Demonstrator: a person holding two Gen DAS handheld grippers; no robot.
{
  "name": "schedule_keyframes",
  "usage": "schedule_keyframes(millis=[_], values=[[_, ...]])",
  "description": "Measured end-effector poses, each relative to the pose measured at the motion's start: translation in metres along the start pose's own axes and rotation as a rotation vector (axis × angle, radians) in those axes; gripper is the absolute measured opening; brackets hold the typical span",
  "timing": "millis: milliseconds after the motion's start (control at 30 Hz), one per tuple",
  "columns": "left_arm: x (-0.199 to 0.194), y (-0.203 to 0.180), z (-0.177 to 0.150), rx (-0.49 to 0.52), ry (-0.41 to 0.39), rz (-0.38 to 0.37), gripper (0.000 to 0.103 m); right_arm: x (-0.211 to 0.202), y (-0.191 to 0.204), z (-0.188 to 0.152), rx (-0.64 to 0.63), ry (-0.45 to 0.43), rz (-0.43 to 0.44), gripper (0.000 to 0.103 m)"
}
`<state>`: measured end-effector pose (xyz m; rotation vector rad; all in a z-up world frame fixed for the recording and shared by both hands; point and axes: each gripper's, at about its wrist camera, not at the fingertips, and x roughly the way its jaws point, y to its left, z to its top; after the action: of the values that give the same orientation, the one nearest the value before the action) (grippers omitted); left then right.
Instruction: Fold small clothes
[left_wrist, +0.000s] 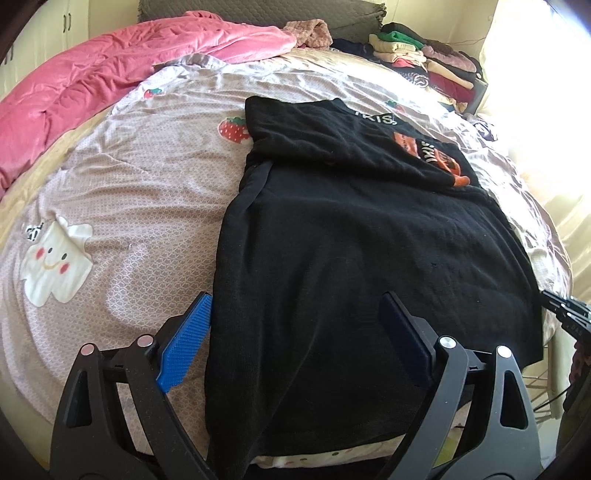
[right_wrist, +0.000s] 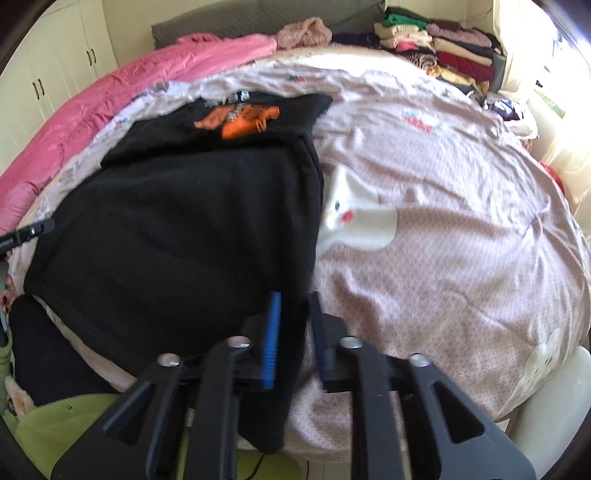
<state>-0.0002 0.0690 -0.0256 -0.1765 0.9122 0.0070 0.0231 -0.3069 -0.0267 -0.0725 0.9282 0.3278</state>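
Note:
A black sweater (left_wrist: 351, 240) with an orange print and white letters lies spread on the bed; its far part is folded over. It also shows in the right wrist view (right_wrist: 177, 229). My left gripper (left_wrist: 295, 332) is open, its blue pads either side of the sweater's near left hem, just above the cloth. My right gripper (right_wrist: 293, 332) is nearly closed on the sweater's near right corner, with black cloth between the pads. The tip of the right gripper (left_wrist: 565, 314) shows at the right edge of the left wrist view, and the left gripper's tip (right_wrist: 29, 232) at the left edge of the right wrist view.
The bed has a pinkish sheet (left_wrist: 129, 206) with cloud and strawberry prints. A pink quilt (left_wrist: 110, 77) lies along the far left. Folded clothes (left_wrist: 424, 62) are stacked at the far right by the headboard. White cupboards (right_wrist: 55, 74) stand beyond the bed.

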Motion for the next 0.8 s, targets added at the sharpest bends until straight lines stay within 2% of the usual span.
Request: schedule_keyframes(millis=[33,200,333,500,800], values=[[-0.002,-0.001,0.0,0.002,-0.006,0.001,0.089,-0.004,0.001,0.002,0.003,-0.019,0.001,0.035],[-0.013,-0.006,0.001,0.015,-0.032,-0.006,0.09,-0.015,0.008,0.013,-0.015,-0.073,0.016,0.038],[-0.02,-0.007,0.0,0.023,-0.047,-0.007,0.092,-0.02,0.018,0.015,-0.032,-0.099,0.038,0.048],[-0.021,0.004,-0.009,0.009,-0.034,0.005,0.093,-0.019,0.027,0.011,-0.062,-0.085,0.057,0.05],[-0.014,0.041,-0.038,-0.094,0.027,0.006,0.092,-0.014,0.024,0.0,-0.049,-0.053,0.048,0.05]])
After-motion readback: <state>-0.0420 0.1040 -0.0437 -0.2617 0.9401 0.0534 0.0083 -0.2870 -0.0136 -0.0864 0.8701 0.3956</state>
